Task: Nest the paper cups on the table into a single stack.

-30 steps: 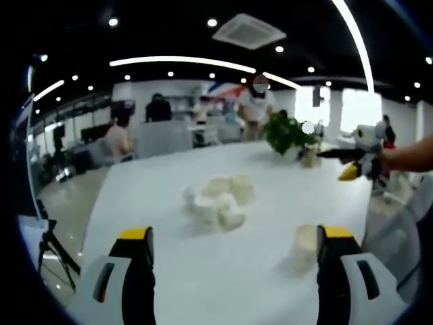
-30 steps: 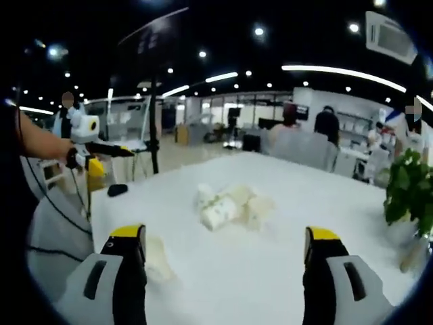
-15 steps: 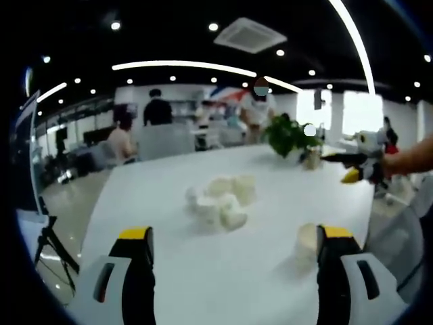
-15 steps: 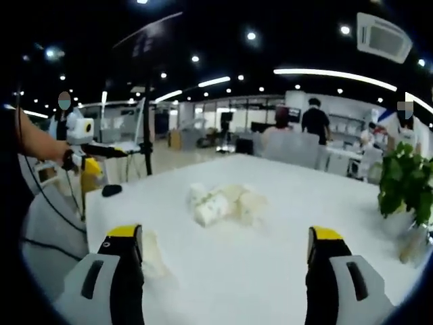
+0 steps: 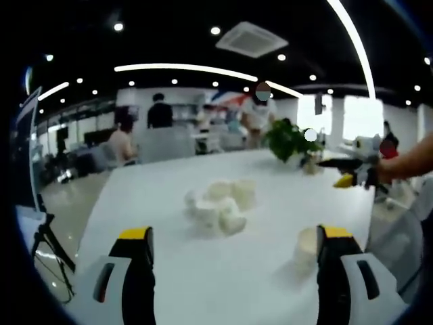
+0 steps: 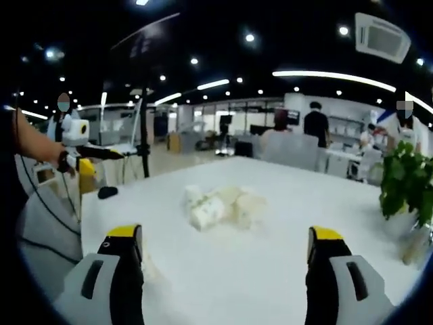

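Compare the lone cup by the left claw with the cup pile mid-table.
The lone cup stands apart beside the left claw; the pile sits mid-table. The lone cup looks upright; the pile's cups seem to lie tumbled and touching. Both are pale paper and unstacked.

**Cups clustered mid-table, one apart near an edge**

A heap of paper cups (image 5: 220, 206) lies around the middle of the table (image 5: 169, 271), the cups touching one another. A lone cup (image 5: 306, 245) sits well apart from the heap, close to the near edge. A potted plant (image 5: 289, 139) stands by the far edge, behind the heap. A small dark object (image 6: 107, 192) lies near a table corner
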`<control>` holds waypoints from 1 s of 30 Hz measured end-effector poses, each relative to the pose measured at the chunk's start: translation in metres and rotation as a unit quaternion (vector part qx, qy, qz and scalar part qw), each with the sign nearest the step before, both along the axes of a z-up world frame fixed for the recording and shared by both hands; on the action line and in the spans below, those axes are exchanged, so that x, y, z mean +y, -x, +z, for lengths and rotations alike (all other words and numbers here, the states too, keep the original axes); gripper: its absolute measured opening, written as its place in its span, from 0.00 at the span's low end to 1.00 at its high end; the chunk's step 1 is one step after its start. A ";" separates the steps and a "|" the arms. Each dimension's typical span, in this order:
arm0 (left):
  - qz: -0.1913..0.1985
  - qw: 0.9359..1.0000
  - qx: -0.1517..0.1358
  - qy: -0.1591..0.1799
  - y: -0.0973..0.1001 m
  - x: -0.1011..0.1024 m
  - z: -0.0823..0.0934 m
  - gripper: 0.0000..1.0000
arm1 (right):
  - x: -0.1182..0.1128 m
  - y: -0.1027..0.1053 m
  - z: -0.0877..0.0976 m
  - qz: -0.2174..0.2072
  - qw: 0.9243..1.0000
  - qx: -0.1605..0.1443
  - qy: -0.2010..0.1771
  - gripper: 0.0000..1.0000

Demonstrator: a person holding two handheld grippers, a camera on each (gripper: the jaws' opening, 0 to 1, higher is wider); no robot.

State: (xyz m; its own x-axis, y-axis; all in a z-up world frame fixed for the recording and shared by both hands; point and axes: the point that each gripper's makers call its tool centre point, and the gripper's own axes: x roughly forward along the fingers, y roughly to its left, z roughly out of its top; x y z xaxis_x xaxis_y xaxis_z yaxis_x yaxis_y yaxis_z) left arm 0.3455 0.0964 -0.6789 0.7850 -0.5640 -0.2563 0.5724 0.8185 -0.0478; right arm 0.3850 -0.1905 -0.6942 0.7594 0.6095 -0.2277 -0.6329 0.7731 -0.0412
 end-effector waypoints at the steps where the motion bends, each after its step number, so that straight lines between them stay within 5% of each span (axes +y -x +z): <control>1: 0.001 1.000 0.000 0.000 0.000 0.000 0.000 0.98 | 0.003 -0.002 0.000 0.002 1.000 -0.001 -0.002 1.00; 16: 0.001 1.000 0.005 0.007 -0.004 -0.006 0.005 0.98 | 0.015 -0.040 -0.005 0.005 1.000 -0.014 -0.012 1.00; 30: 0.011 1.000 0.016 -0.005 -0.006 -0.004 -0.006 0.98 | 0.027 -0.085 -0.015 0.001 1.000 -0.015 -0.023 1.00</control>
State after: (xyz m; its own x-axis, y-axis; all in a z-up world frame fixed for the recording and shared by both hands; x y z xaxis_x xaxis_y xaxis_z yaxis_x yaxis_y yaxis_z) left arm 0.3514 0.0927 -0.6852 0.7884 -0.5446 -0.2861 0.5531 0.8311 -0.0579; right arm 0.4698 -0.1633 -0.7089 0.7645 0.6200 -0.1763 -0.6331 0.7737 -0.0243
